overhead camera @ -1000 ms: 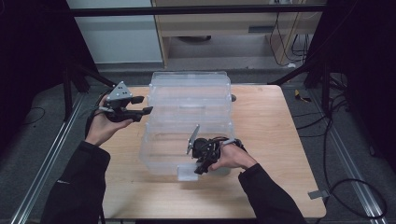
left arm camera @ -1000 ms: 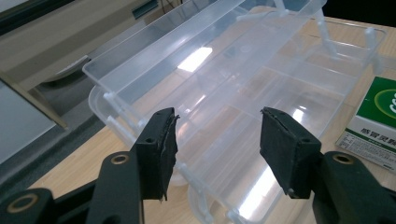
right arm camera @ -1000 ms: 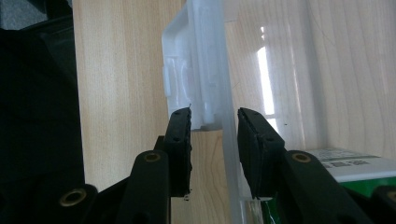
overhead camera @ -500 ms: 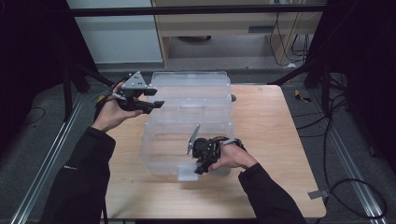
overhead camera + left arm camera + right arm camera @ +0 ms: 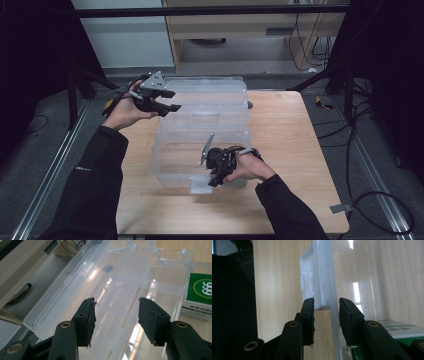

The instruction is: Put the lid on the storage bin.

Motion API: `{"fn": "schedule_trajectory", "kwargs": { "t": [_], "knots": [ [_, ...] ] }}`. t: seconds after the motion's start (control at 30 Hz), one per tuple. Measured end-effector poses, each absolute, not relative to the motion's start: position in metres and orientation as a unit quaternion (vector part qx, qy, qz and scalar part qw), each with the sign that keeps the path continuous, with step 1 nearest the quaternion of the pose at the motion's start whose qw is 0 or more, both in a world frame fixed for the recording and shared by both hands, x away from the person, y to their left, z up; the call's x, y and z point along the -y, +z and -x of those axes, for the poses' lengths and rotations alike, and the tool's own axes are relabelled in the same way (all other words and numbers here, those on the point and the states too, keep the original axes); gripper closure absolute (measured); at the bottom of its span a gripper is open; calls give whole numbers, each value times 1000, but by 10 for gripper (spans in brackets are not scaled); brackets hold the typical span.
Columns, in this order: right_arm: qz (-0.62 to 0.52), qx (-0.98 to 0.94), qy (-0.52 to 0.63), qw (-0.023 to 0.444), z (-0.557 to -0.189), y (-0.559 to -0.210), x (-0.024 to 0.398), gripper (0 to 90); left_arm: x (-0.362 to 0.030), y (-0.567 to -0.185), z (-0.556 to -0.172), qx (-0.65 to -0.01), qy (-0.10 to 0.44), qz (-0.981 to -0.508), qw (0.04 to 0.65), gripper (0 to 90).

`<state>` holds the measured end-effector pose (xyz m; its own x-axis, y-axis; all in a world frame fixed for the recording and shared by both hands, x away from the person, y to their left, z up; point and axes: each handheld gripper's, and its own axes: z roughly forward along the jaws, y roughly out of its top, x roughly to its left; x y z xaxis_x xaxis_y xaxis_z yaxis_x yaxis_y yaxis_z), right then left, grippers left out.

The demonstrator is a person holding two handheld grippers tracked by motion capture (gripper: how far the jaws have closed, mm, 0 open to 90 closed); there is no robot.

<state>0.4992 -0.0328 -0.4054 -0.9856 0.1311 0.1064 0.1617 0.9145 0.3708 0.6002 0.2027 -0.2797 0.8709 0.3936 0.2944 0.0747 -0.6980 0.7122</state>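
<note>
A clear plastic storage box (image 5: 172, 167) stands on the wooden table (image 5: 290, 145) with its lid (image 5: 210, 92) swung back. My left gripper (image 5: 172, 100) hovers over the lid's far left corner. In the left gripper view it (image 5: 116, 307) is open; its jaws have just been closing a little with nothing between them. My right gripper (image 5: 212, 179) sits at the box's front edge. In the right gripper view it (image 5: 327, 302) is shut on the front wall (image 5: 334, 322) beside the white latch (image 5: 317, 277). A green and white carton (image 5: 200, 295) lies past the lid's edge.
The same carton (image 5: 402, 333) shows behind the front wall, apparently inside the box. Bare wood lies to the right of the box. A pale cabinet (image 5: 120, 35) and cables (image 5: 310, 30) are on the floor beyond the table's far edge.
My left hand has moved right and up, from beside the box's left side to above the lid's far left corner. The right hand and the box have stayed put.
</note>
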Motion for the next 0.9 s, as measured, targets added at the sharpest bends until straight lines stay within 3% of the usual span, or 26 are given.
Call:
{"fn": "schedule_trajectory", "kwargs": {
  "t": [0.9],
  "knots": [
    [72, 977, -193, 51, -501, -406, 34, 658, -187, -301, -629, -70, 191, -934, 294, 576]
  ]
}}
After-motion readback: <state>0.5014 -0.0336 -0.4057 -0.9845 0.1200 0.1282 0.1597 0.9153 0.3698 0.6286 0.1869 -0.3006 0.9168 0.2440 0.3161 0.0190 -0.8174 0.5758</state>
